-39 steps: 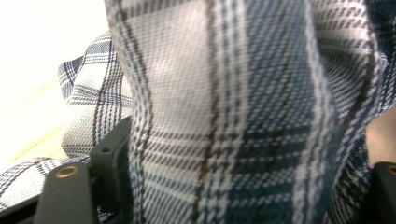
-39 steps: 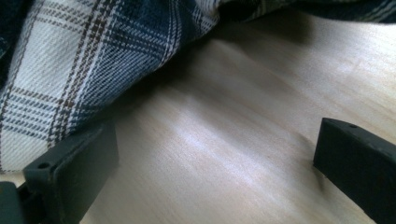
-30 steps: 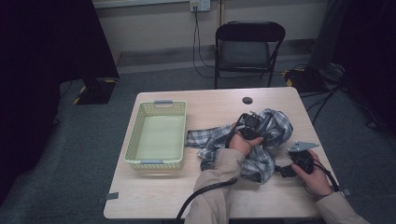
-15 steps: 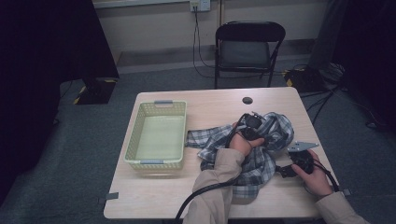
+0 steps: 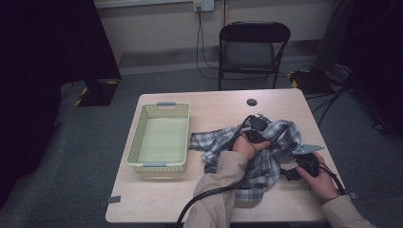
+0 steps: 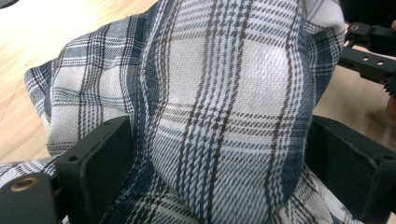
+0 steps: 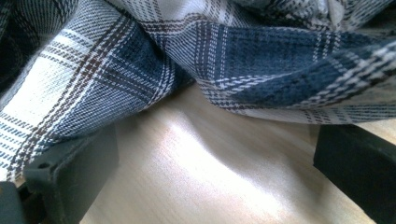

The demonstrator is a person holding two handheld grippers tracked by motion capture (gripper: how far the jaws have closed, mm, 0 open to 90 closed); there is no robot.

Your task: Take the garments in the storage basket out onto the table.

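A blue, white and brown plaid cloth (image 5: 271,156) lies crumpled on the right half of the wooden table (image 5: 157,199). My left gripper (image 5: 259,126) sits on top of the bunch. In the left gripper view a bulge of the cloth (image 6: 219,84) fills the gap of the left gripper (image 6: 219,154), whose jaws have just been opening and stand wide apart. My right gripper (image 5: 290,172) lies low at the cloth's right edge. In the right gripper view the right gripper (image 7: 215,172) is open over bare wood, with the cloth (image 7: 140,56) draped over one jaw.
A pale green basket (image 5: 135,142) with nothing in it stands on the left half of the table. A small black disc (image 5: 252,102) lies near the far edge. A black folding chair (image 5: 249,47) stands behind the table, with cables on the floor at the right.
The cloth's near part has spread toward the table's front edge. The left hand has shifted slightly on the bunch. The right hand has kept still.
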